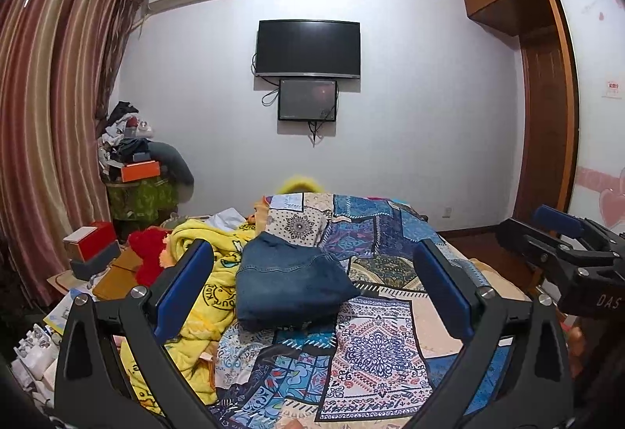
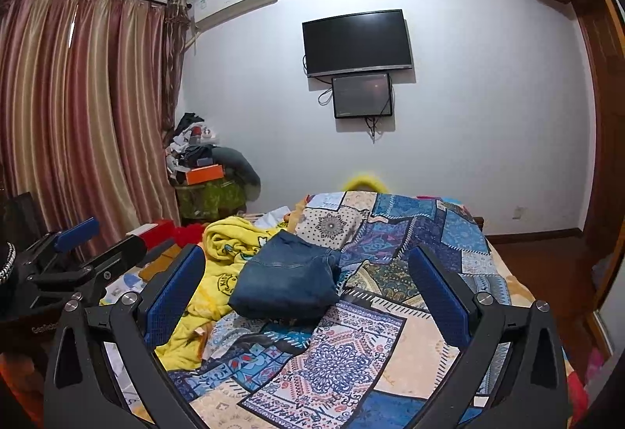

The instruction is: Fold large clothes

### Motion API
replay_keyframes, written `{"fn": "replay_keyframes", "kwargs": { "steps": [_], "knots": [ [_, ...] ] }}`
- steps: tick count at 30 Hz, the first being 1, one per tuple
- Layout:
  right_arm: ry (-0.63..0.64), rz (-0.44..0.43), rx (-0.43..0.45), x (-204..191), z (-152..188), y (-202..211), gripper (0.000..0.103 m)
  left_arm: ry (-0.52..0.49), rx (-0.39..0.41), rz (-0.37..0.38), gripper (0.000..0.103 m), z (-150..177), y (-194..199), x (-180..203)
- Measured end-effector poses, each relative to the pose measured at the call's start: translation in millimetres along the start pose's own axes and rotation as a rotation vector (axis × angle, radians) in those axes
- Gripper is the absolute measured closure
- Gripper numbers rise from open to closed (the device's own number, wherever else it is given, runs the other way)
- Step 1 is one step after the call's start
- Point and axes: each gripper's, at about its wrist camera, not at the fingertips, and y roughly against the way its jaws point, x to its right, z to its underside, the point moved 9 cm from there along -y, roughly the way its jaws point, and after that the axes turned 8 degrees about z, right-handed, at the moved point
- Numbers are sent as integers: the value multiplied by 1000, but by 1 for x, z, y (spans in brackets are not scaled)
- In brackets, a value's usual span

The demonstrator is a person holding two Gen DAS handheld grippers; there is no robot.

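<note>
Blue jeans (image 1: pixel 291 282) lie folded into a compact bundle on the patterned patchwork bedspread (image 1: pixel 375 347); they also show in the right wrist view (image 2: pixel 287 282). My left gripper (image 1: pixel 312 286) is open and empty, held above the bed short of the jeans. My right gripper (image 2: pixel 306 286) is also open and empty, short of the jeans. The right gripper shows at the right edge of the left wrist view (image 1: pixel 562 245); the left gripper shows at the left of the right wrist view (image 2: pixel 78 253).
A crumpled yellow blanket (image 1: pixel 203 284) lies just left of the jeans, with red fabric (image 1: pixel 150 253) and boxes (image 1: pixel 91 245) beyond. A cluttered stand (image 1: pixel 140 175) sits by the curtain (image 1: pixel 50 116). A TV (image 1: pixel 308 48) hangs on the far wall; a wardrobe (image 1: pixel 547 97) stands right.
</note>
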Motion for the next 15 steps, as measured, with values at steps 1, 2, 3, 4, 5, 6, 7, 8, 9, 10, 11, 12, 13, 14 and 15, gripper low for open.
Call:
{"fn": "replay_keyframes", "kwargs": {
  "steps": [1, 2, 3, 4, 5, 6, 7, 8, 9, 10, 11, 12, 13, 14, 15],
  "knots": [
    [-1, 2, 0, 1, 0, 0, 0, 1, 0, 4, 0, 0, 0, 0],
    [-2, 3, 0, 1, 0, 0, 0, 2, -1, 11, 0, 0, 0, 1],
    [-2, 5, -1, 1, 0, 0, 0, 2, -2, 13, 0, 0, 0, 1],
    [-3, 7, -1, 2, -1, -1, 0, 2, 0, 15, 0, 0, 0, 1],
    [-3, 9, -1, 3, -1, -1, 0, 2, 1, 16, 0, 0, 0, 1],
    [-3, 10, -1, 3, -1, -2, 0, 2, 3, 18, 0, -1, 0, 2],
    [-4, 11, -1, 3, -1, -1, 0, 2, 4, 22, 0, -1, 1, 2],
    [-5, 12, -1, 3, -1, -1, 0, 2, 4, 26, 0, -1, 1, 2],
    [-5, 13, 0, 3, -1, -1, 0, 1, 5, 26, 0, -1, 1, 2],
    [-4, 15, -1, 3, -1, -1, 0, 0, 7, 25, 0, -1, 2, 1],
    [-4, 16, -2, 3, -1, -2, 0, -2, 9, 23, 0, -1, 2, 1],
    [-4, 17, -2, 2, -1, -2, 0, -2, 9, 22, 0, -1, 2, 1],
    [-3, 18, -3, 2, -1, -2, 0, -2, 9, 22, 0, -1, 2, 0],
    [-3, 17, -4, 1, -1, -2, 0, -1, 10, 23, 0, -1, 2, 0],
    [-3, 17, -5, 1, -1, -3, 0, 0, 9, 22, 1, 0, 2, -1]
  ]
}}
